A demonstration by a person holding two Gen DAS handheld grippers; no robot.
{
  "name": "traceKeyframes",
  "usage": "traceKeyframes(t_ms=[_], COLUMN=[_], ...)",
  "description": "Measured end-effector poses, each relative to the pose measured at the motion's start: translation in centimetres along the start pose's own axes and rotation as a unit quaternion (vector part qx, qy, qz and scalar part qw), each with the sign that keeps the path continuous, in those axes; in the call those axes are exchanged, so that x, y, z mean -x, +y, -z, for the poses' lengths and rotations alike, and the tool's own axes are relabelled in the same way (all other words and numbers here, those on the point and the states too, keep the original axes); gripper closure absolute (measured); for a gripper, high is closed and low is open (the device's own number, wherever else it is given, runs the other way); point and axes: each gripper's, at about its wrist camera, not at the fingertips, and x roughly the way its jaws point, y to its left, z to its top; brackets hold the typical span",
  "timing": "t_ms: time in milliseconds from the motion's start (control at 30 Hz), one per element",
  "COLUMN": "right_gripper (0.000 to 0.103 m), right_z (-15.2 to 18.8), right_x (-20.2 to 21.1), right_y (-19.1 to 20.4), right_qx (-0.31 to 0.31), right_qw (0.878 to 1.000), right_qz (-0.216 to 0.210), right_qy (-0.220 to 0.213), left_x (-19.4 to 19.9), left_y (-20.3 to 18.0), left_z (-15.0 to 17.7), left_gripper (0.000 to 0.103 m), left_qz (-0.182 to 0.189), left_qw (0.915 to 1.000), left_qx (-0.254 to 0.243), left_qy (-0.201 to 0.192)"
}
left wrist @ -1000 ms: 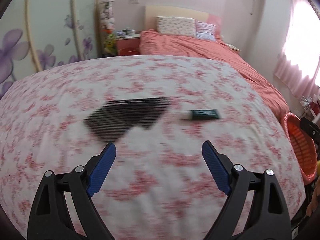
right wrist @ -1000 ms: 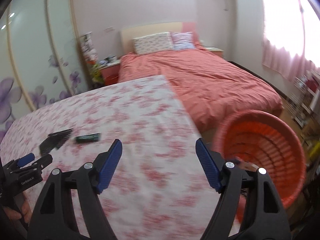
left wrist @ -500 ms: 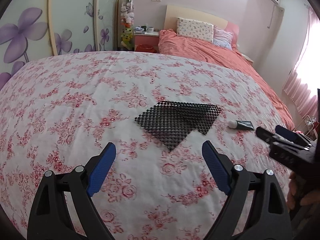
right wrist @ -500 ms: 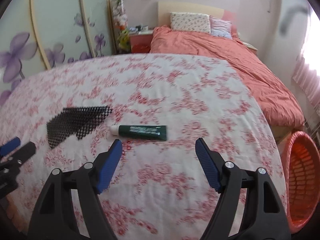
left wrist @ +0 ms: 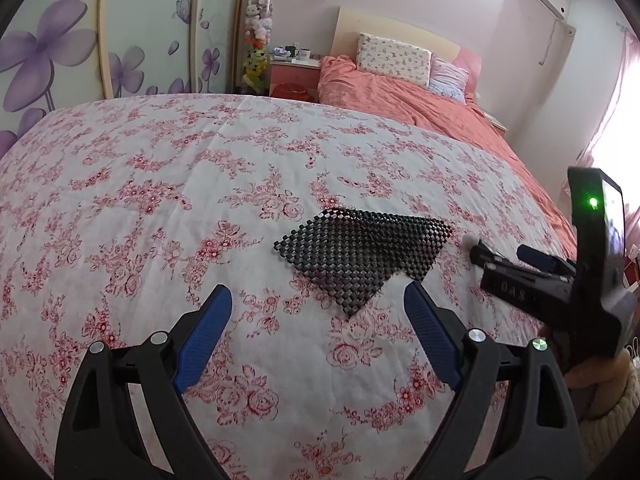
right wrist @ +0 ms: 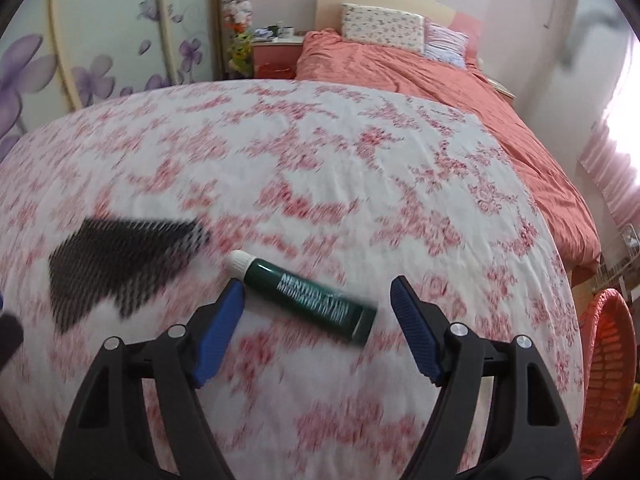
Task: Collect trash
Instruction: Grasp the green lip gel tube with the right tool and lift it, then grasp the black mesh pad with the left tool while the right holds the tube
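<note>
A black mesh mat piece (left wrist: 364, 252) lies on the floral bedspread (left wrist: 160, 184), just ahead of my left gripper (left wrist: 318, 300), which stands open with nothing between its blue pads. A dark green tube with a white cap (right wrist: 308, 300) lies right of the mesh (right wrist: 116, 264). My right gripper (right wrist: 316, 296) hovers over the tube, open, its jaws either side of it and not pressing. In the left wrist view the right gripper (left wrist: 516, 260) comes in from the right and hides most of the tube, leaving only the white cap (left wrist: 466, 240).
An orange plastic basket (right wrist: 608, 368) stands on the floor past the bedspread's right edge. A second bed with a salmon duvet (left wrist: 400, 96) and pillows lies behind. A wardrobe with purple flowers (left wrist: 60, 52) lines the left wall. A hand in a cream sleeve (left wrist: 600, 376) holds the right gripper.
Both views swung left from the basket side toward the mesh and tube. The right gripper came down close over the tube, and it entered the left wrist view from the right.
</note>
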Motion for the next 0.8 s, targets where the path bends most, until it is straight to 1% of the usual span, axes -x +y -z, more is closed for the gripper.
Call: traceKeyframes(t_ms=[33, 133, 167, 200, 233, 300, 367, 400, 467, 500, 600, 800], right_gripper=[0.031, 0.037, 0.044, 0.05, 0.054, 0.069, 0.077, 0.08, 0.081, 0.084, 0.084, 0.085], right_z=[-0.3, -0.7, -0.8, -0.9, -1.0, -1.0, -0.9, -0.8, -0.8, -0.7, -0.5, 0.6], right_x=[-0.3, -0.8, -0.9, -0.8, -0.8, -0.7, -0.7, -0.6, -0.5, -0.5, -0.2, 1.3], right_y=[-0.3, -1.2, -1.5, -1.6, -1.7, -1.9, -1.9, -1.8, -1.7, -1.5, -1.6, -4.4], right_qx=[-0.006, -0.02, -0.026, -0.028, -0.029, -0.032, -0.035, -0.036, -0.036, -0.035, -0.041, -0.08], right_qw=[1.0, 1.0, 0.999, 0.999, 0.999, 0.998, 0.998, 0.998, 0.998, 0.998, 0.997, 0.994], right_qz=[-0.003, -0.021, -0.033, -0.033, -0.036, -0.046, -0.054, -0.057, -0.059, -0.059, -0.065, -0.071], right_qy=[-0.001, -0.003, -0.002, -0.004, -0.005, -0.009, -0.01, -0.011, -0.011, -0.011, -0.012, -0.021], left_x=[-0.1, -0.4, -0.5, -0.5, -0.6, -0.7, -0.8, -0.8, -0.7, -0.7, -0.7, -2.2], left_y=[0.0, -0.2, -0.3, -0.5, -0.6, -0.9, -1.1, -1.2, -1.4, -1.4, -1.8, -3.1], left_z=[-0.1, -0.4, -0.4, -0.5, -0.5, -0.5, -0.5, -0.5, -0.5, -0.5, -0.9, -2.7], left_gripper=[0.016, 0.016, 0.016, 0.016, 0.016, 0.016, 0.016, 0.016, 0.016, 0.016, 0.016, 0.016], left_qz=[0.001, 0.003, 0.003, 0.003, 0.003, 0.002, 0.003, 0.002, 0.0, -0.001, -0.003, 0.008], left_qw=[1.0, 1.0, 1.0, 1.0, 1.0, 1.0, 1.0, 1.0, 1.0, 1.0, 0.9999, 0.9996], left_qx=[0.001, 0.002, 0.001, 0.0, -0.002, -0.004, -0.005, -0.005, -0.007, -0.008, -0.012, -0.027], left_qy=[0.001, 0.001, 0.001, 0.001, 0.001, 0.002, 0.002, 0.002, 0.001, 0.0, -0.003, -0.005])
